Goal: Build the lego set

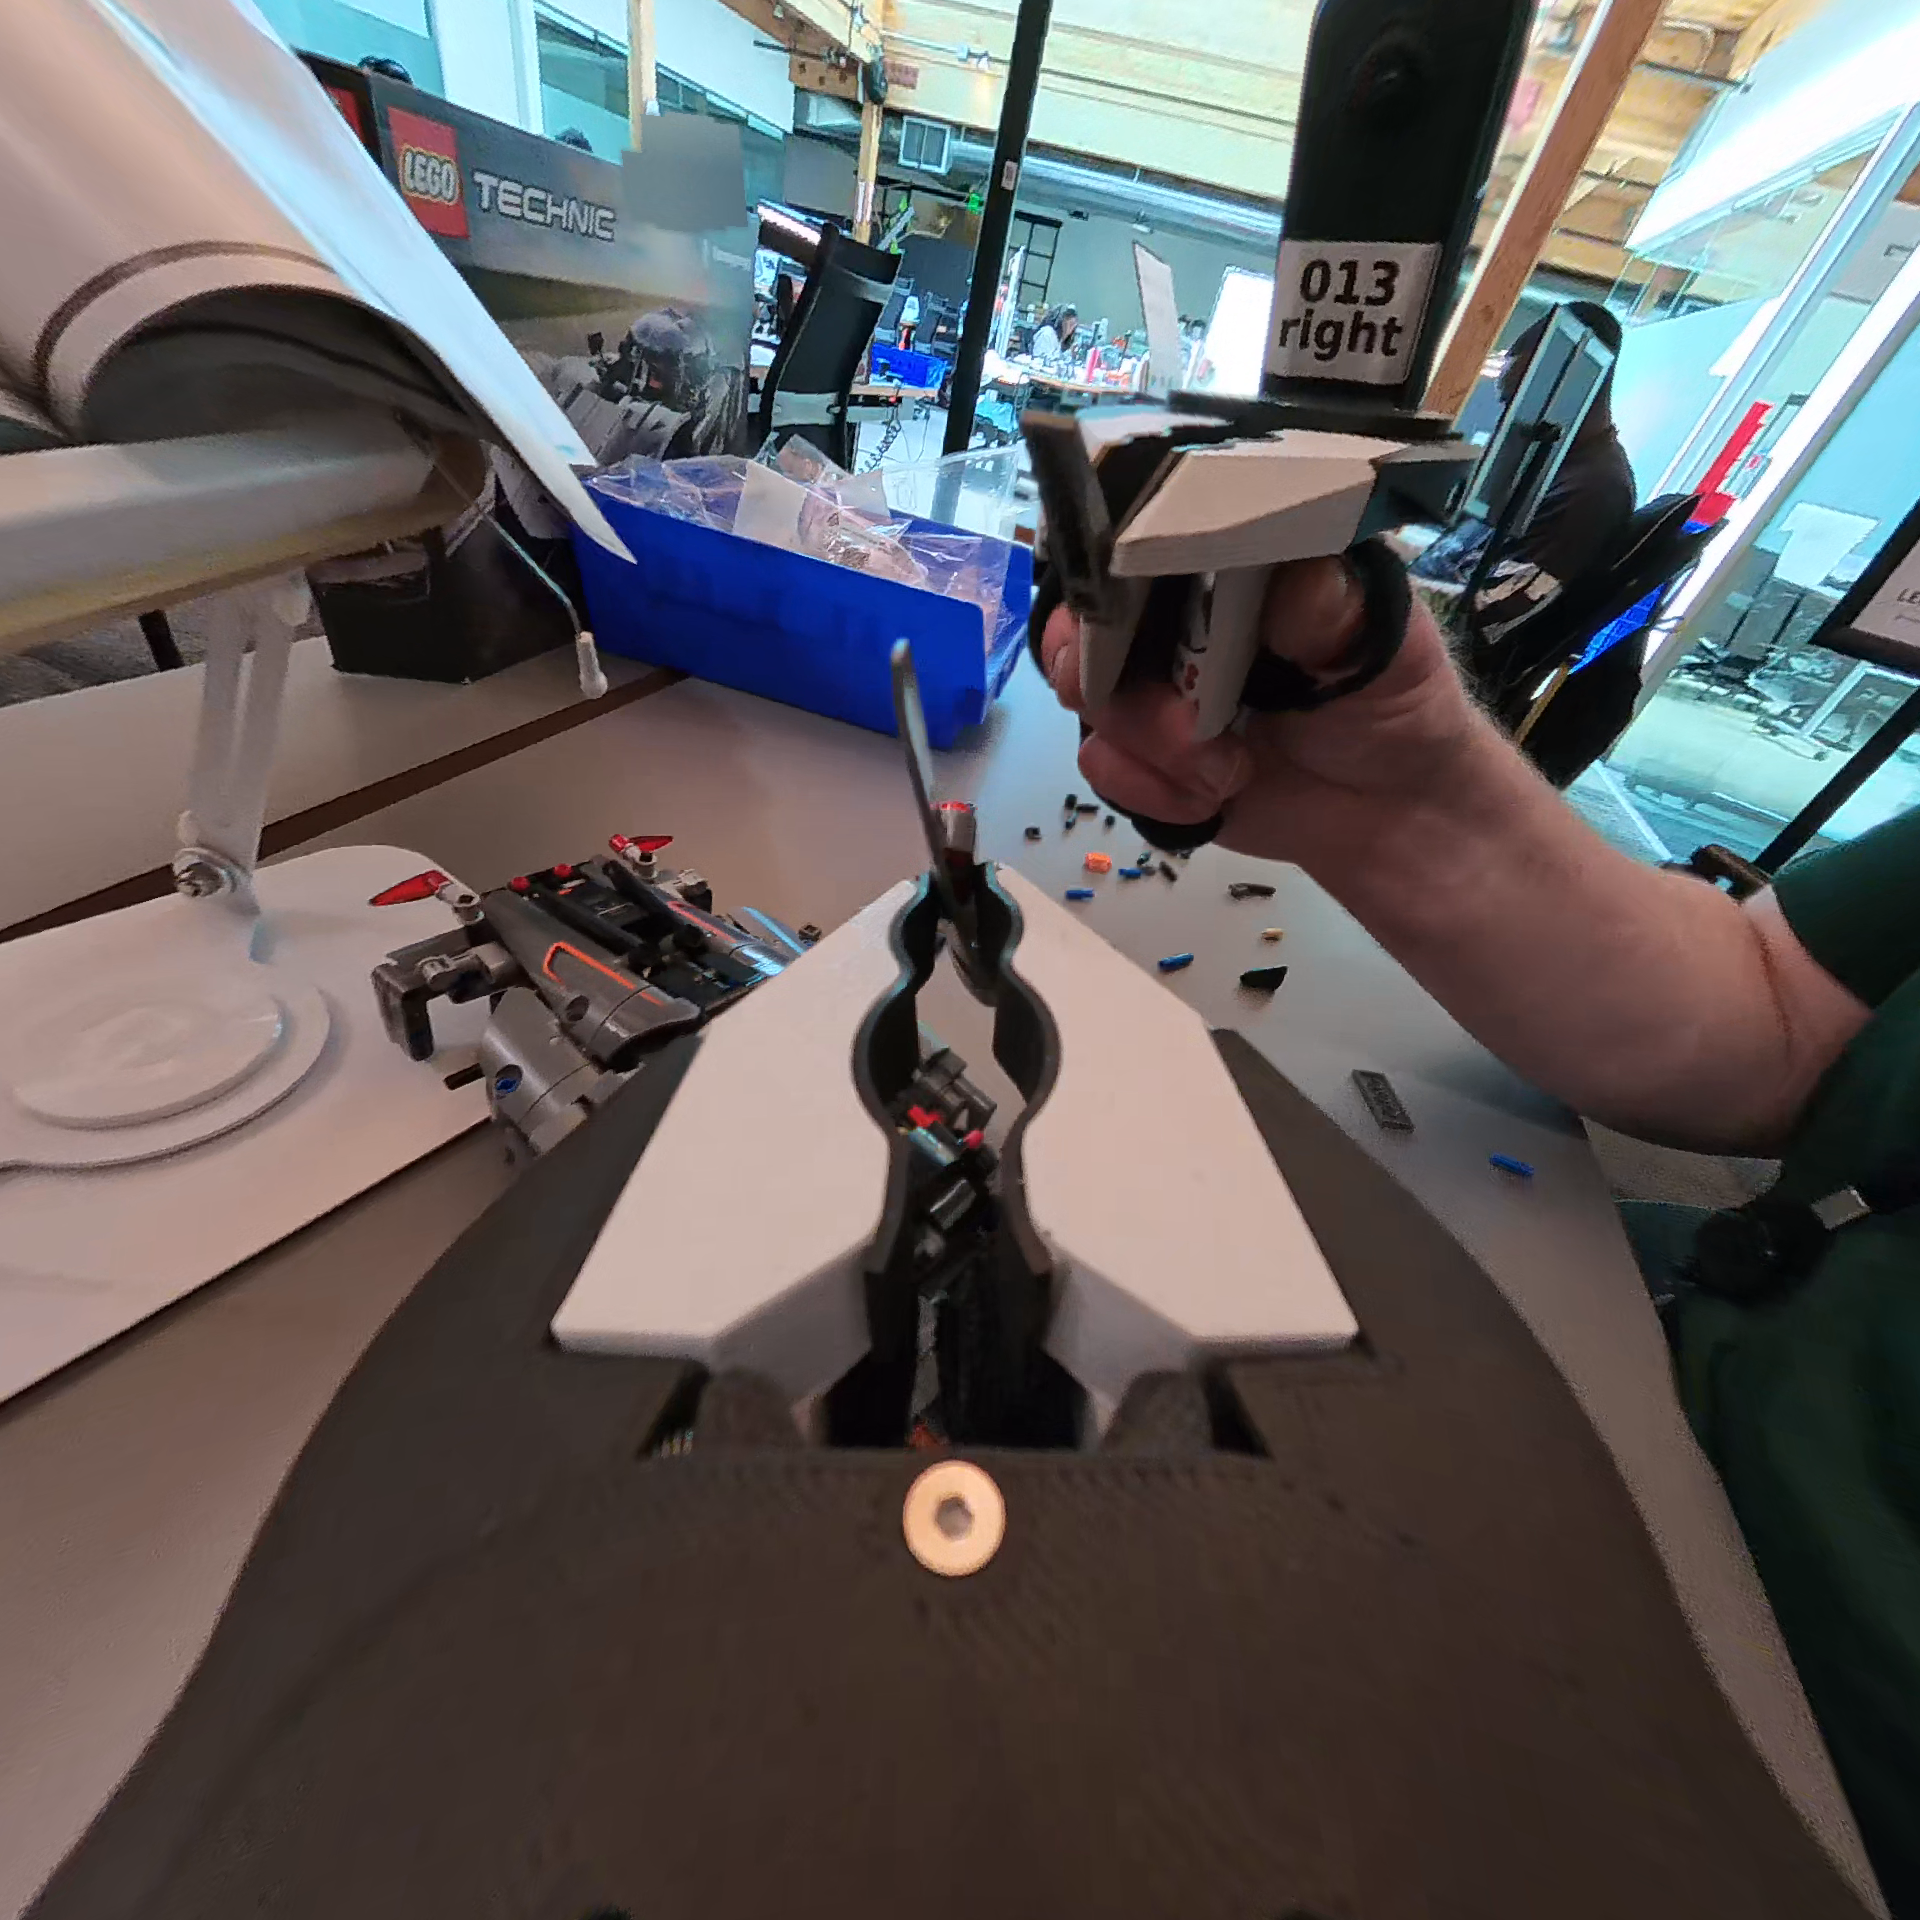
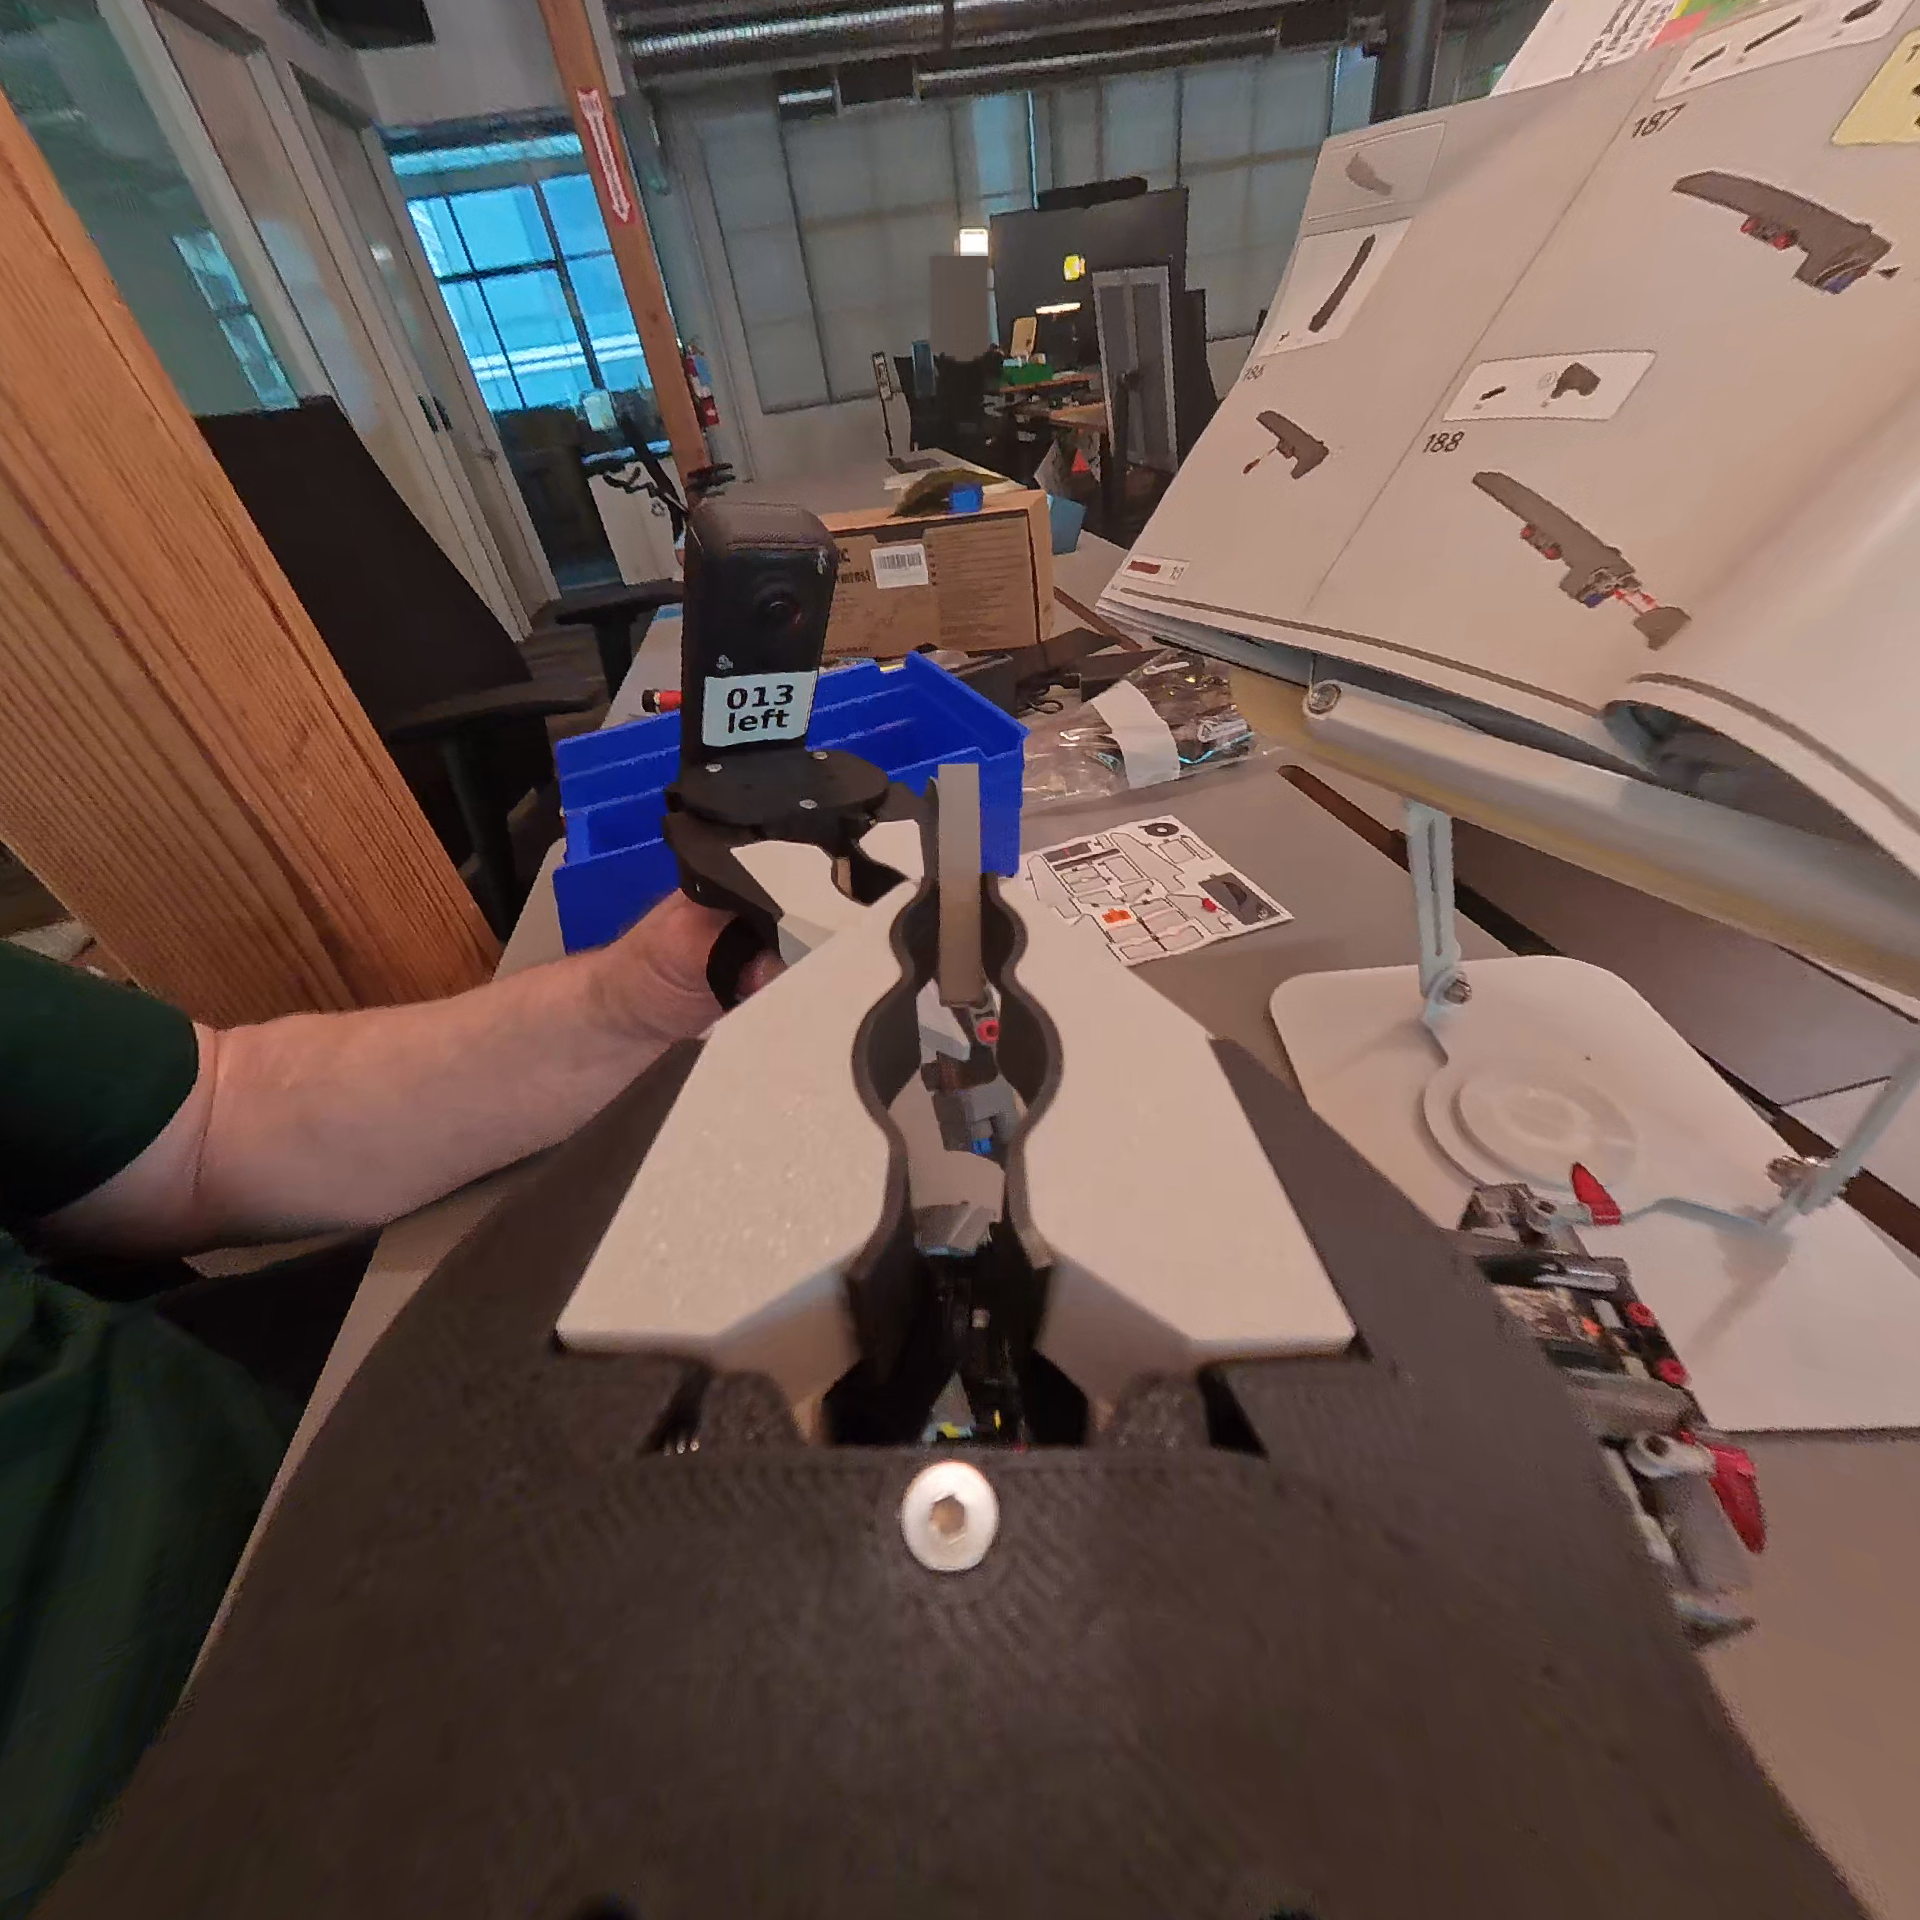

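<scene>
My left gripper [image 1: 956,894] is shut on a long thin grey Lego panel [image 1: 920,748], held upright above the table with a red pin [image 1: 956,819] on it. In the right wrist view the same panel [image 2: 958,862] shows flat-on beyond my right gripper [image 2: 956,894], whose jaws stand partly apart with nothing between them. The left gripper [image 2: 821,873] reaches in from the left there. In the left wrist view the right gripper [image 1: 1070,530] hangs up and to the right of the panel, apart from it. The part-built grey Lego model [image 1: 582,966] lies on the table to the left.
The open instruction book [image 2: 1507,416] rests on a white stand [image 2: 1538,1091]. A blue bin [image 1: 790,623] with plastic bags sits behind. Several small loose pieces [image 1: 1143,862] lie on the table at right. A sticker sheet [image 2: 1153,883] lies near the bin. The model [image 2: 1600,1340] lies by the stand. The model [image 2: 1600,1340] is about equally far from each gripper, around 20 cm.
</scene>
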`<state>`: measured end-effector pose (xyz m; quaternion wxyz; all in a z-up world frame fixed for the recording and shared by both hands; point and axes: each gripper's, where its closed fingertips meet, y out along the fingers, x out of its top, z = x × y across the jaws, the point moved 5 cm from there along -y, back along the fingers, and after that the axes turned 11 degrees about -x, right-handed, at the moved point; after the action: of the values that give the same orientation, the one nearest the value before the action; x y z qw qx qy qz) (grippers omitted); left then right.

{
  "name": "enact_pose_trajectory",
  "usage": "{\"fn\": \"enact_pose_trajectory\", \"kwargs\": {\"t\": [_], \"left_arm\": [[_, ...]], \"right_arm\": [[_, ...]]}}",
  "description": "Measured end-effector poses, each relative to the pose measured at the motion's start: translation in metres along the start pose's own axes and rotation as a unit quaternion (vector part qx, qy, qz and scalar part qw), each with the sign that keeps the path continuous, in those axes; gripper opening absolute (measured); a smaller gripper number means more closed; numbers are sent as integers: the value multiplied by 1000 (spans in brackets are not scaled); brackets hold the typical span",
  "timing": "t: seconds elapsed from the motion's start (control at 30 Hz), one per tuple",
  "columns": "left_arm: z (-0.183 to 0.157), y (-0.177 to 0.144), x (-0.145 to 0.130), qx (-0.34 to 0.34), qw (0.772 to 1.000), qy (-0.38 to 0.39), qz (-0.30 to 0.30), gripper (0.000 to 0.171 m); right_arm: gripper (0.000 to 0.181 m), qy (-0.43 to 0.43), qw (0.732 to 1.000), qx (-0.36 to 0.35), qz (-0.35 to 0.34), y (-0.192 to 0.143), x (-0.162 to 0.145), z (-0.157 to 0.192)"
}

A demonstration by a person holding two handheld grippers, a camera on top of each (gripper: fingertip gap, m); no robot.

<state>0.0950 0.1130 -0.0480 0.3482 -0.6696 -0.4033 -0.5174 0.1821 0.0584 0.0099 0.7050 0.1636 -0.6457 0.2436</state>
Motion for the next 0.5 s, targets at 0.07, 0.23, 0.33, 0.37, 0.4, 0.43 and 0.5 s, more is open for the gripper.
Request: {"fn": "enact_pose_trajectory", "kwargs": {"t": [0.07, 0.23, 0.33, 0.37, 0.4, 0.43, 0.5], "left_arm": [[2, -5, 2, 4, 1000, -2, -9, 5], [10, -11, 1, 9, 999, -26, -22, 5], [13, -10, -3, 3, 999, -41, -24, 5], [14, -9, -4, -1, 999, -47, -27, 5], [15, -9, -5, -1, 998, -51, -27, 5], [16, -8, -6, -1, 998, -53, -24, 5], [17, -7, -8, -1, 998, -54, -21, 5]], "right_arm": [[5, 12, 1000, 1, -10, 7, -3, 0], [6, 11, 1000, -1, -25, 14, -17, -1], [6, 31, 999, 1, -37, 13, -23, -5], [6, 39, 998, 0, -40, 12, -25, -7], [6, 45, 998, -1, -42, 11, -26, -9], [6, 49, 998, -1, -42, 10, -27, -11], [6, 53, 998, -1, -39, 9, -30, -14]]}}
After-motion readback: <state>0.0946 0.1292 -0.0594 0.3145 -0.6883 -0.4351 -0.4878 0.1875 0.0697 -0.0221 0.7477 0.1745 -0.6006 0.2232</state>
